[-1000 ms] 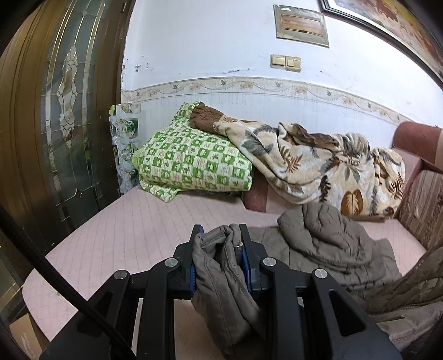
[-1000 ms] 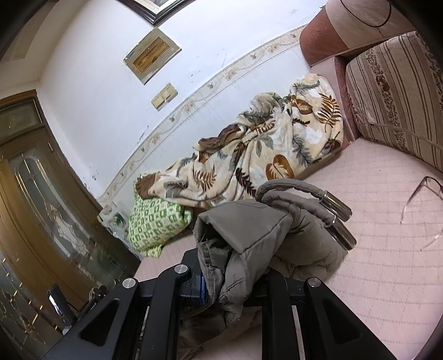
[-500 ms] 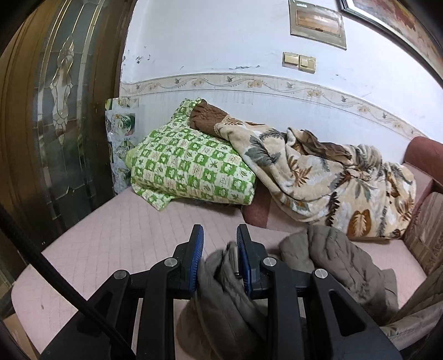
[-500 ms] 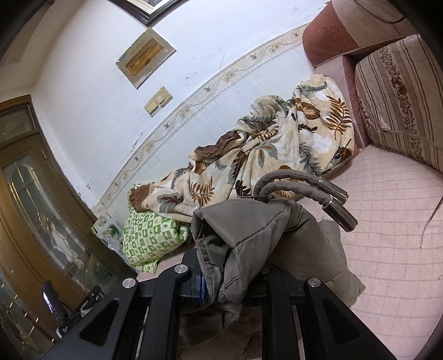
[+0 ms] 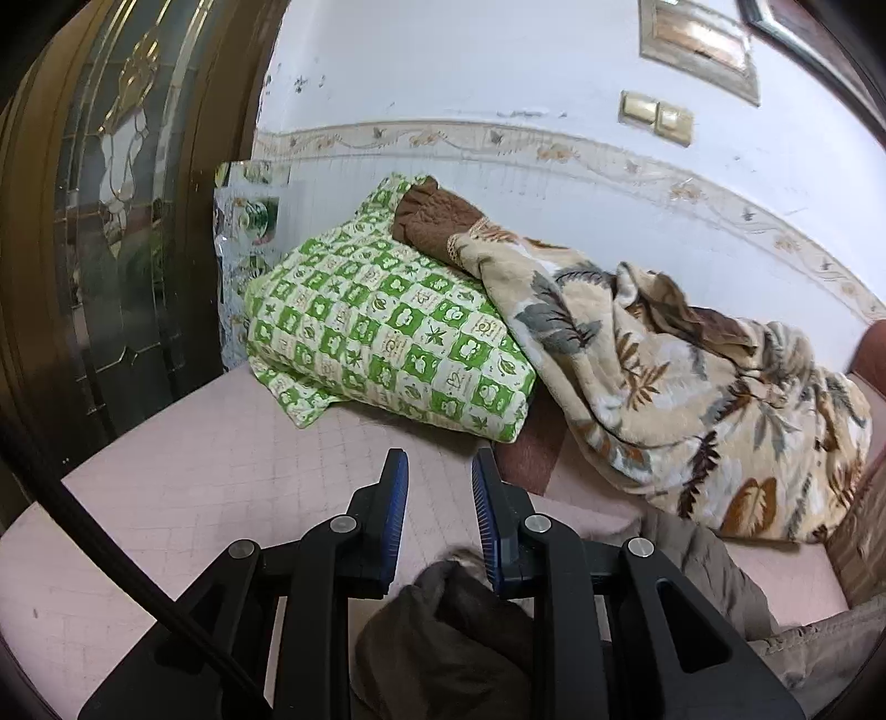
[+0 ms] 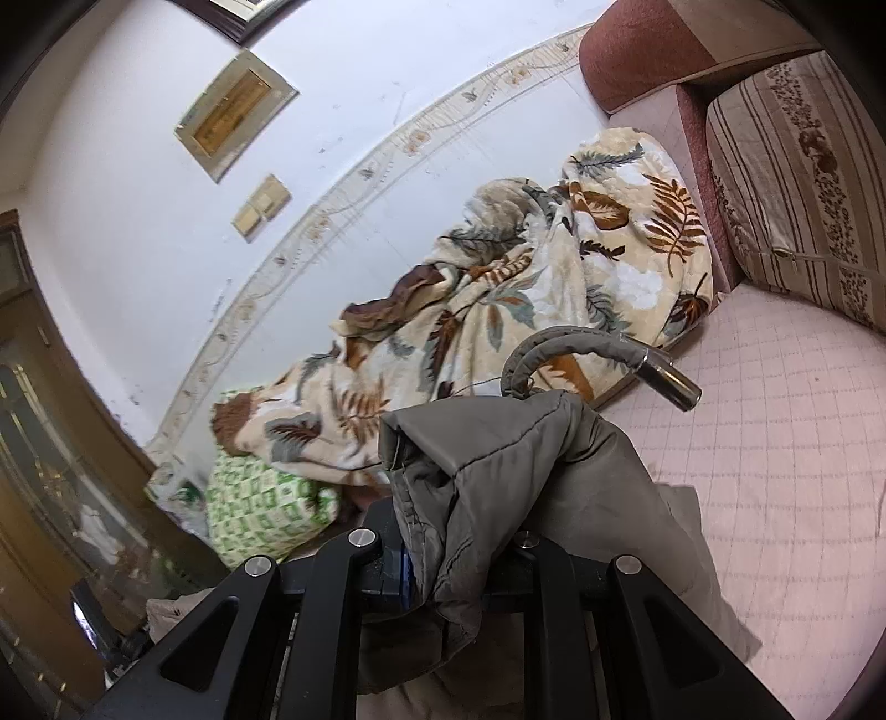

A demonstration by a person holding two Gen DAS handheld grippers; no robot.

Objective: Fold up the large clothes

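A grey-brown padded jacket point(image 6: 498, 471) is bunched over my right gripper point(image 6: 459, 531), which is shut on it; the fabric hides the fingertips. A drawstring with a metal end point(image 6: 670, 382) arcs up from the fold. In the left wrist view the same jacket point(image 5: 448, 620) sits low between the blue pads point(image 5: 396, 498), caught only near their roots. My left gripper point(image 5: 437, 465) keeps a narrow gap, and its tips stand bare over the pink quilted bed point(image 5: 221, 487). More of the jacket point(image 5: 720, 576) trails off to the right on the bed.
A green checked pillow point(image 5: 387, 343) and a leaf-patterned blanket point(image 5: 664, 387) lie against the white wall ahead. A brown glass-panelled door point(image 5: 111, 221) stands on the left. A striped cushion point(image 6: 792, 166) and a red sofa arm point(image 6: 653, 50) close off the right.
Both grippers have moved towards the wall and pillow. In the left gripper the jacket fabric has slid from above the fingertips down to the base of the pads. The right grip is unchanged.
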